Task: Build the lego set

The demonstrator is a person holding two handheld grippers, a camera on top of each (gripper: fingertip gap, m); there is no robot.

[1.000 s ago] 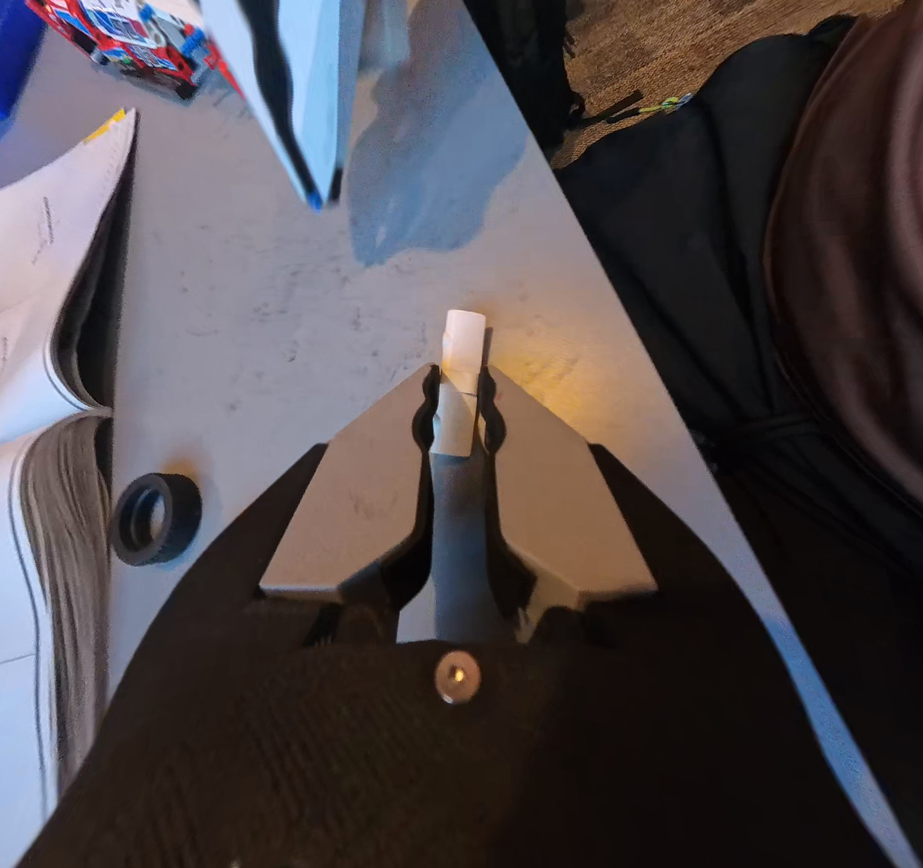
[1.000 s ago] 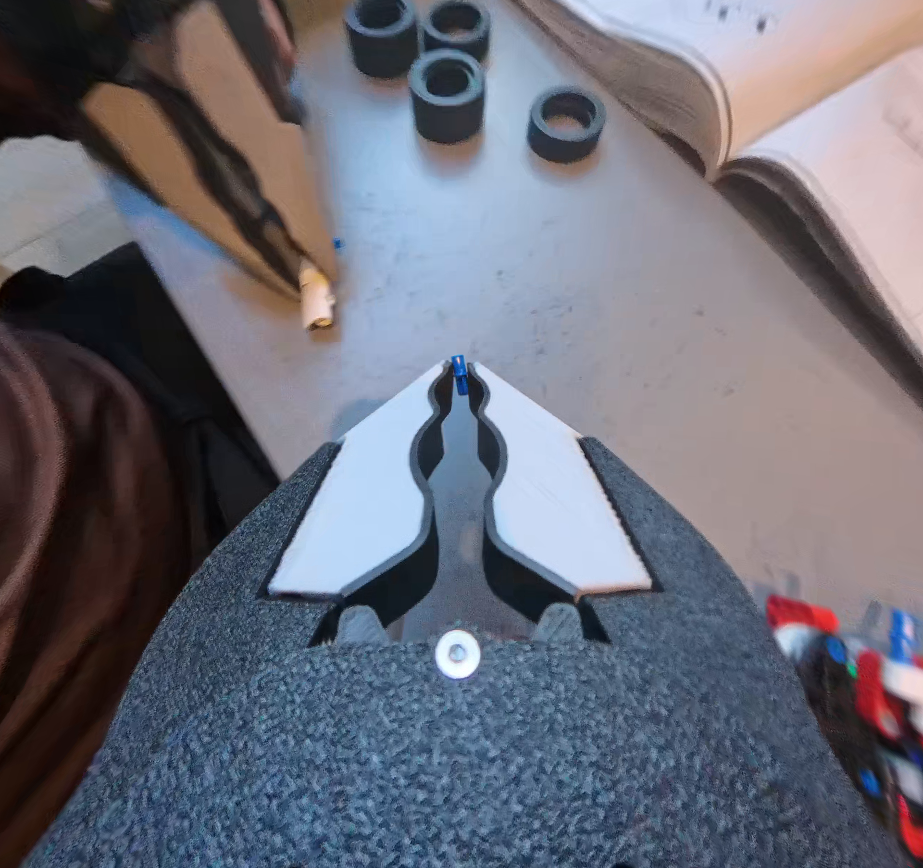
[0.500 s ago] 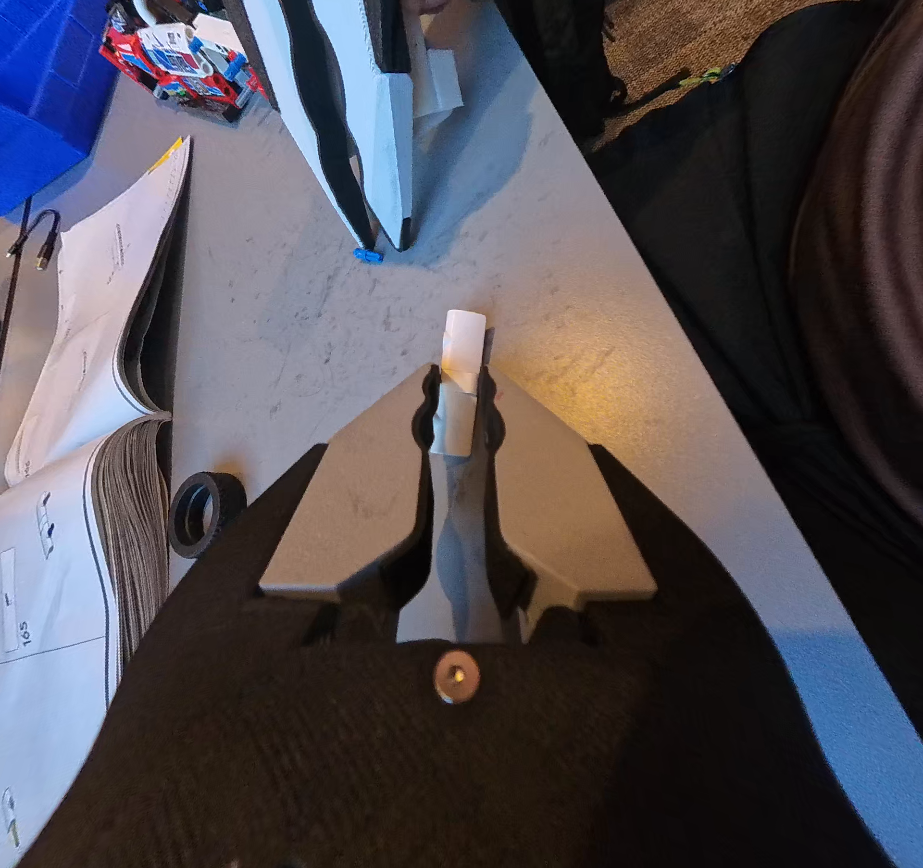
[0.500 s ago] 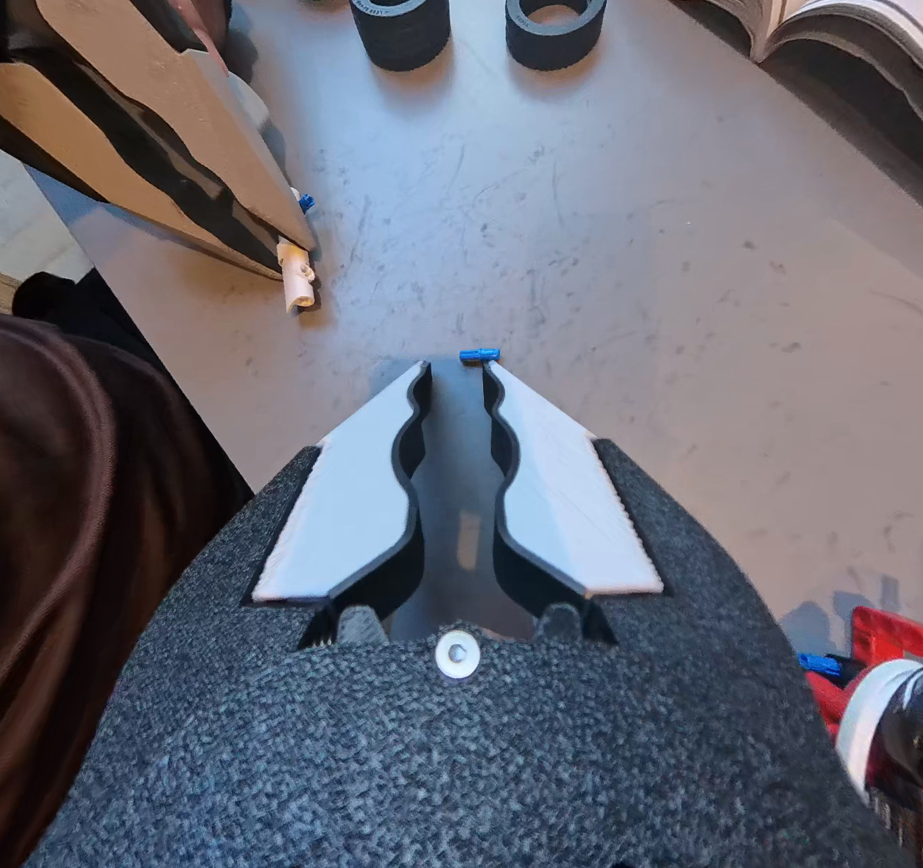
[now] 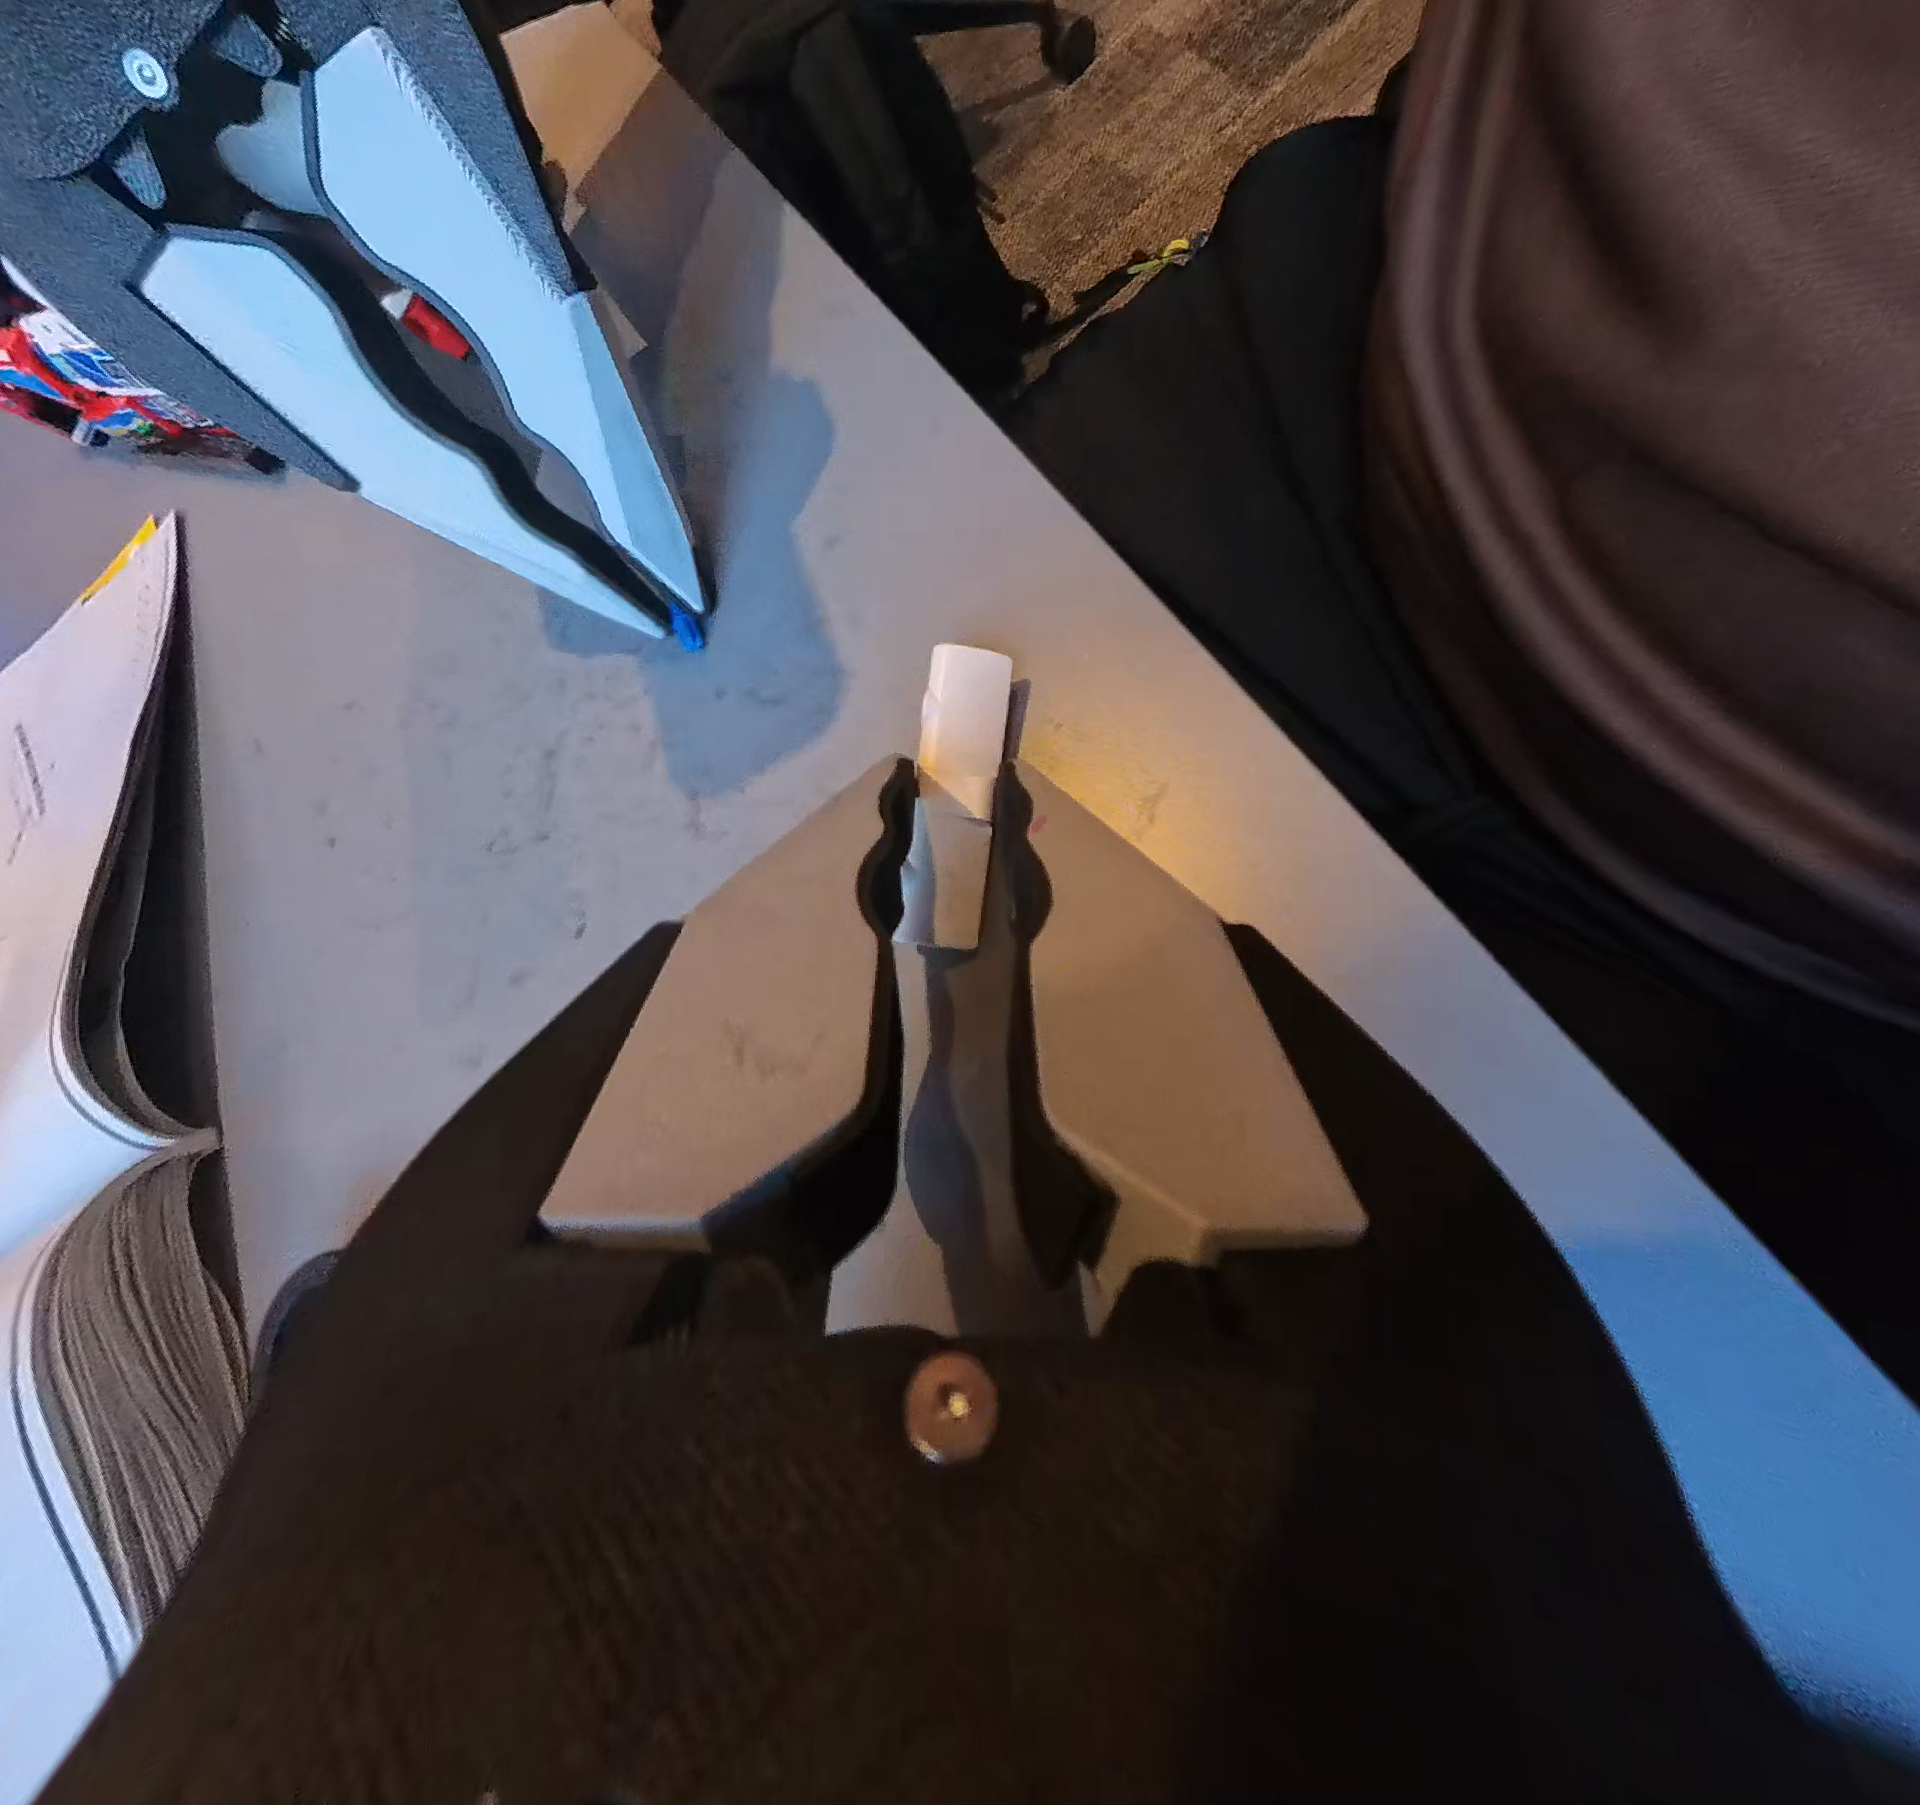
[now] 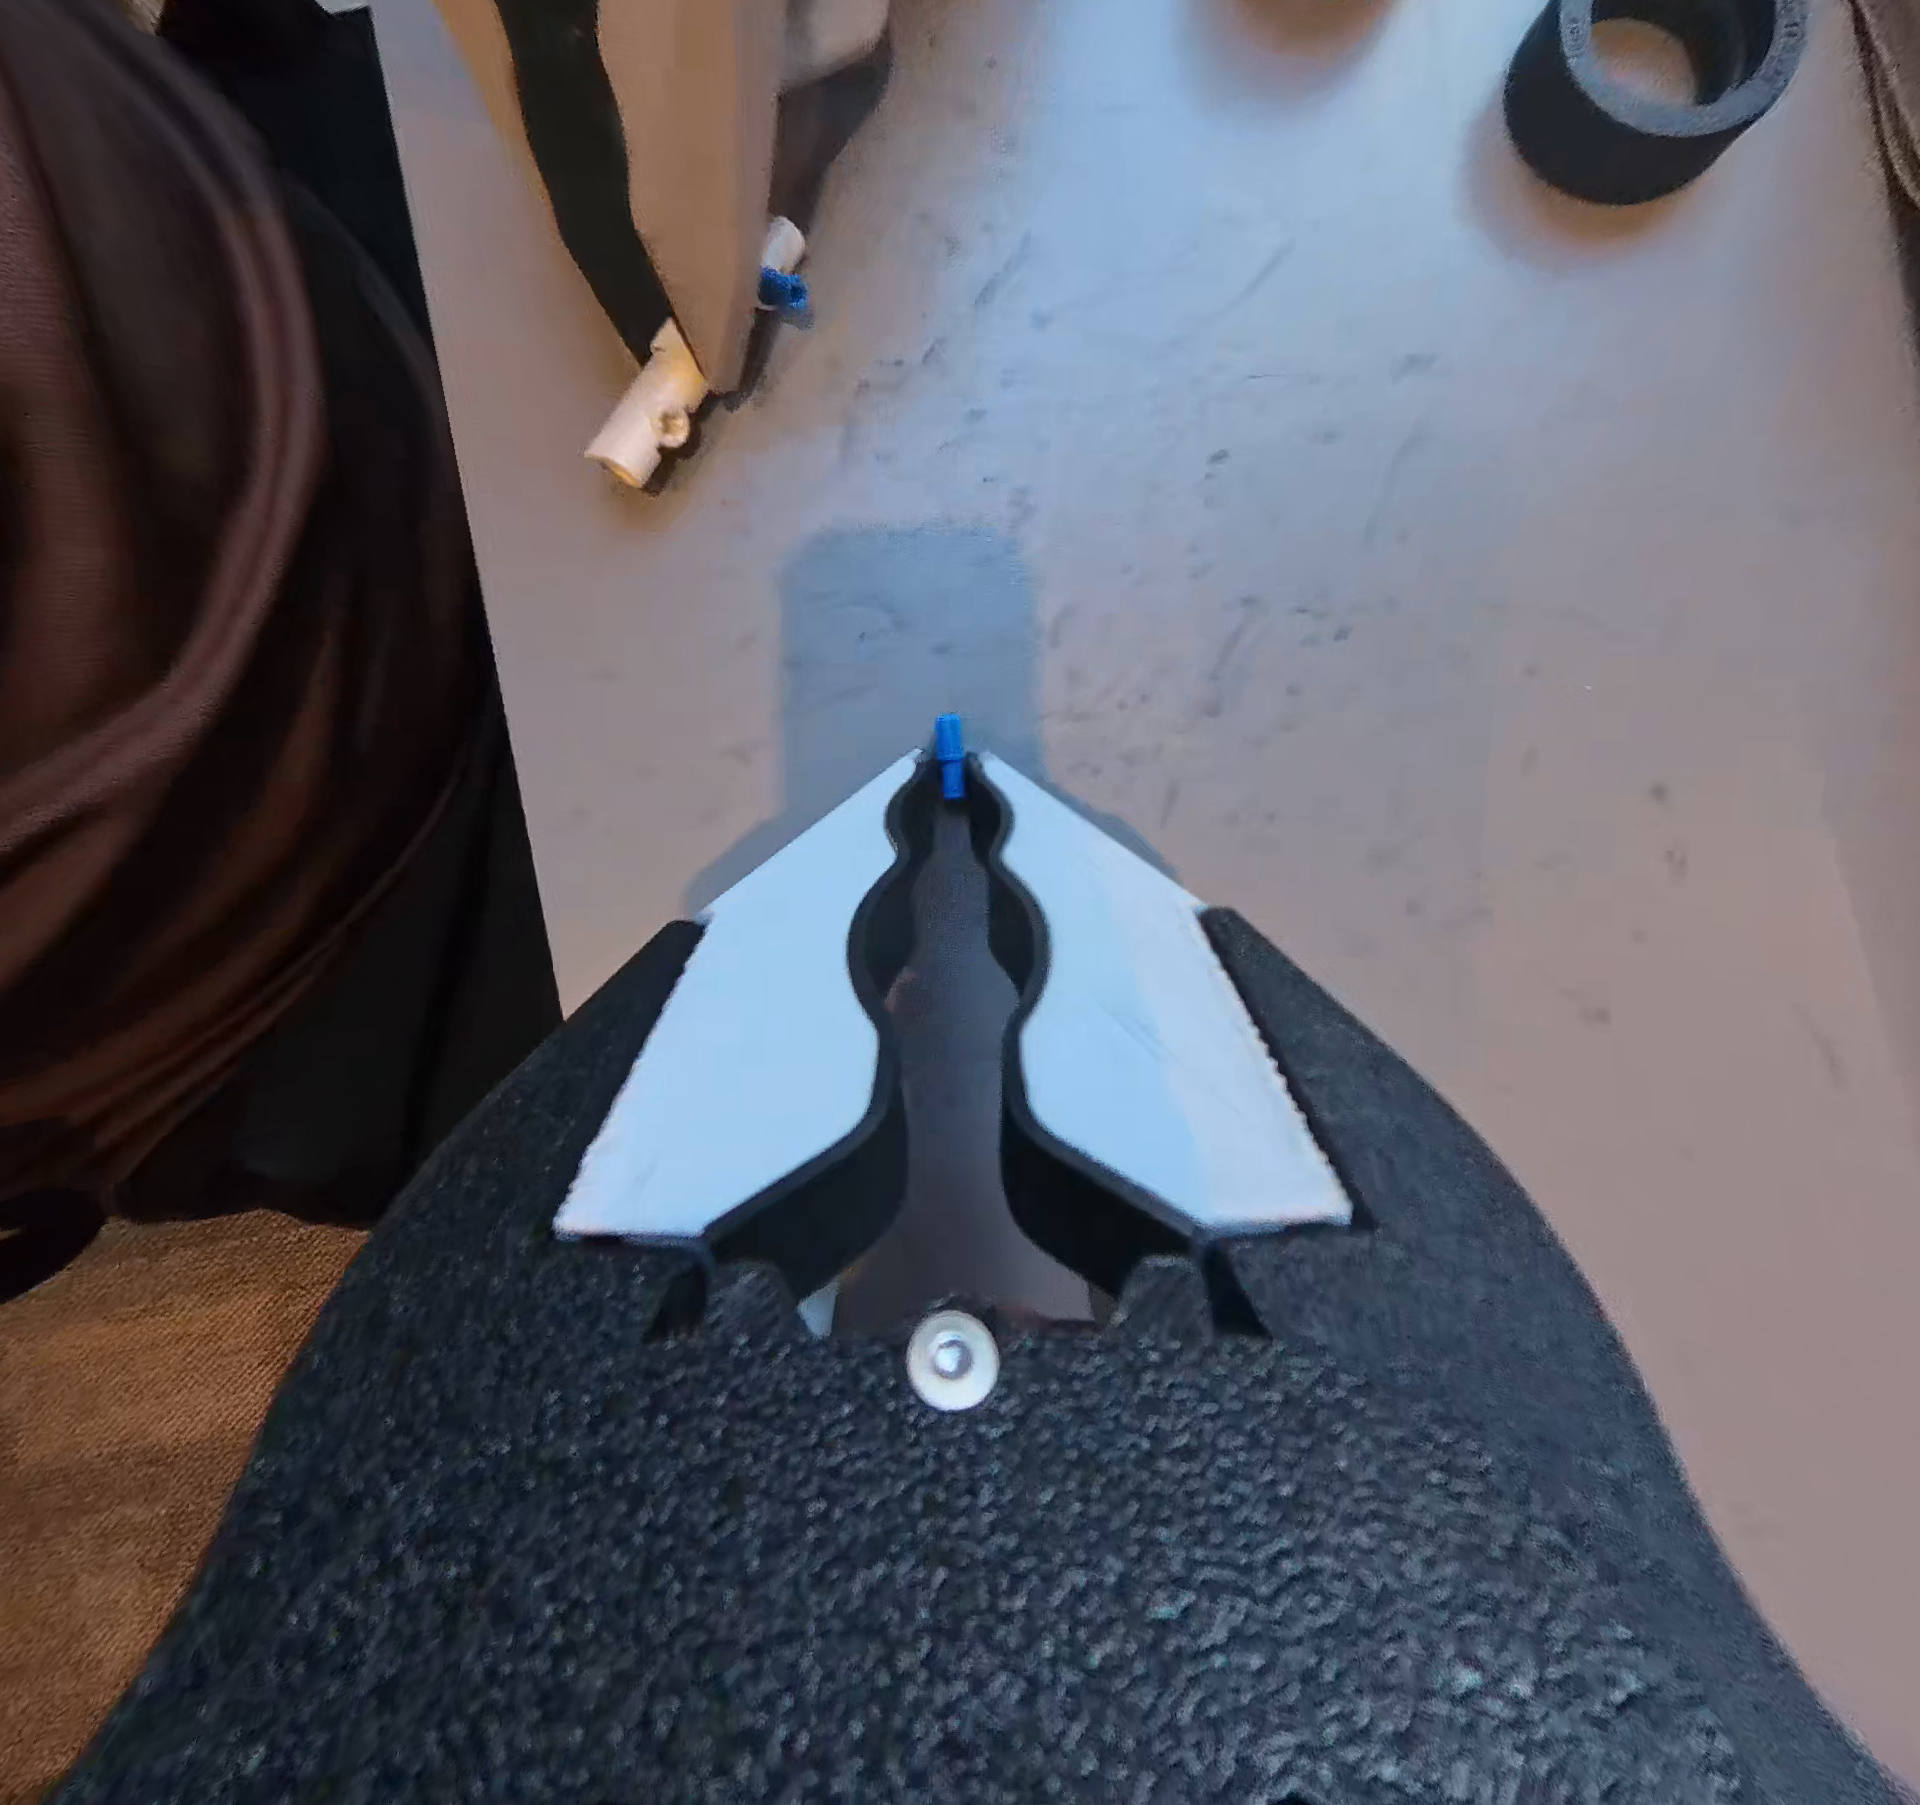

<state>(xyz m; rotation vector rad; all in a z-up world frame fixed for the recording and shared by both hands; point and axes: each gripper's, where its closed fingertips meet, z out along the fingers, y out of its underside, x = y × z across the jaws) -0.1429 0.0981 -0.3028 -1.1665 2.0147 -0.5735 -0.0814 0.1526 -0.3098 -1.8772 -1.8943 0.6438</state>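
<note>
My left gripper [image 5: 956,770] is shut on a white lego connector piece [image 5: 968,706] that sticks out past its tips, just above the grey table [image 5: 416,768] near its edge. My right gripper [image 6: 948,763] is shut on a small blue pin [image 6: 948,737] that points forward, low over the table. In the left wrist view the right gripper [image 5: 681,612] comes in from the upper left with the blue pin [image 5: 686,631] at its tip, a short way left of the white piece. In the right wrist view the white piece [image 6: 639,425] carries another blue pin [image 6: 781,288] on its side.
An open instruction book [image 5: 83,820] lies at the left. A red lego model [image 5: 62,394] sits behind the right gripper. Black tyres [image 6: 1652,82] stand on the table ahead of the right gripper. The table edge and a person's dark clothing [image 5: 1558,508] are close on the right. The grippers' ends are close to 9 cm from one another.
Half a second ago my right gripper was open with the blue pin lying crosswise at its tips. It has now shut on the pin lengthwise. The left gripper kept hold of the white piece.
</note>
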